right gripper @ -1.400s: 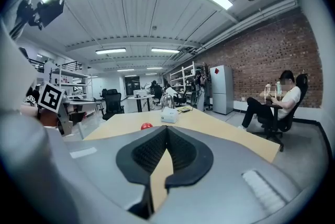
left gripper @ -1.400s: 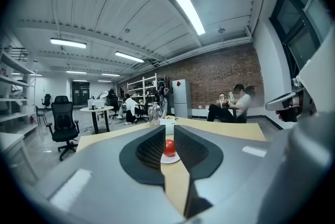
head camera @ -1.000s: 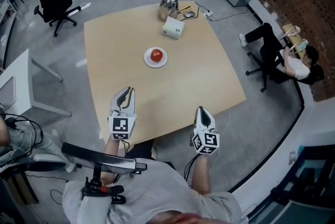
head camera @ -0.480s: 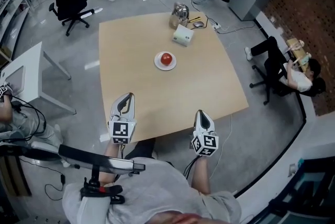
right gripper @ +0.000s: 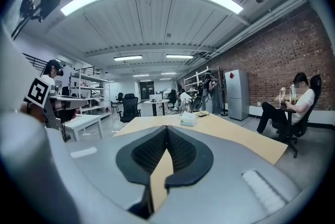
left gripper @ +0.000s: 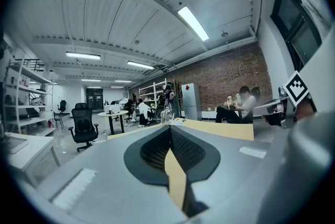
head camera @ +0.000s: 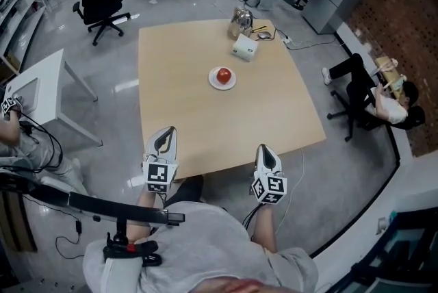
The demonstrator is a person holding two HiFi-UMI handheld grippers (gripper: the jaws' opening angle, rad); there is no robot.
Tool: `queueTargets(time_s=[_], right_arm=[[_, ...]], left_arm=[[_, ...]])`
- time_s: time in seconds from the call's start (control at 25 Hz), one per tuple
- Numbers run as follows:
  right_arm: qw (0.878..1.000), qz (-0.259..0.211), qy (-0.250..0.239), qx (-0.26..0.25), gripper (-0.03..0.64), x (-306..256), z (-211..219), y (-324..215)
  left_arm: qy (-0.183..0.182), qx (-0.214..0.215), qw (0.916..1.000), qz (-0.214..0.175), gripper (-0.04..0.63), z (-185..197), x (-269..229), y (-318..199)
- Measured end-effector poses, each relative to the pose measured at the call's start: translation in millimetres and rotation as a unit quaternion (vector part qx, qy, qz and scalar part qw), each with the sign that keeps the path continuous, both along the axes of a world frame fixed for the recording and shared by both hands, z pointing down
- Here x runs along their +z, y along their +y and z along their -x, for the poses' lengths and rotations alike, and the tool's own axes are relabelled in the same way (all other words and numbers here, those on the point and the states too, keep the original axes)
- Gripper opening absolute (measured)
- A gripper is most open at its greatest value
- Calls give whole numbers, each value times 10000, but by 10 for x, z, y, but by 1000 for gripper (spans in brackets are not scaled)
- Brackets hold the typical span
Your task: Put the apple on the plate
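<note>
Toward twelve o'clock on the smooth pale wooden square table (head camera: 205,127), well apart from both tools: glossy round red apple (head camera: 224,75), resting on the small white round plate (head camera: 213,81). Pulled back over the last second to the table's six o'clock edge: grey plastic left gripper (head camera: 169,130) at seven, right gripper (head camera: 263,147) at five, ribbed black pads pressed together, nothing between. Judged done; placement needs no further move.

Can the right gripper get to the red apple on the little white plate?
Probably yes. Only bare light wooden table lies between the right gripper and the round red apple on its small white plate. It is a long reach, and the jaws are shut, so they must open first.
</note>
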State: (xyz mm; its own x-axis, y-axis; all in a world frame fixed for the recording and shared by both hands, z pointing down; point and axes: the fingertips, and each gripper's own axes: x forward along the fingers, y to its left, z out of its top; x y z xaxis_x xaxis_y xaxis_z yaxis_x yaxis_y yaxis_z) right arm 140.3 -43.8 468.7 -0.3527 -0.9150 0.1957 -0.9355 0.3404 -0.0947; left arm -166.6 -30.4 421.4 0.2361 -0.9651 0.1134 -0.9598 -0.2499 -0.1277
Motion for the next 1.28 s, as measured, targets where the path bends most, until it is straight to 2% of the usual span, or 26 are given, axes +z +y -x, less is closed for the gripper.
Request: queueTargets(time_s=[0.32,0.56,0.84,1.28], right_arm=[[10000,20,65,-56,5,32,73,221],[9999,90,129,-70,6,160,39,201],[9999,52,123,-45,6,-22,87,460],[9999,16,96,-52,6,-23,59,504]], left_arm=[[-10,40,10000,72,17,107,71,264],[-10,37,10000,75,17,73,178,229],[-19,54,10000,53,17,120,16,487],[-59,49,10000,16,17,91,-3,556]])
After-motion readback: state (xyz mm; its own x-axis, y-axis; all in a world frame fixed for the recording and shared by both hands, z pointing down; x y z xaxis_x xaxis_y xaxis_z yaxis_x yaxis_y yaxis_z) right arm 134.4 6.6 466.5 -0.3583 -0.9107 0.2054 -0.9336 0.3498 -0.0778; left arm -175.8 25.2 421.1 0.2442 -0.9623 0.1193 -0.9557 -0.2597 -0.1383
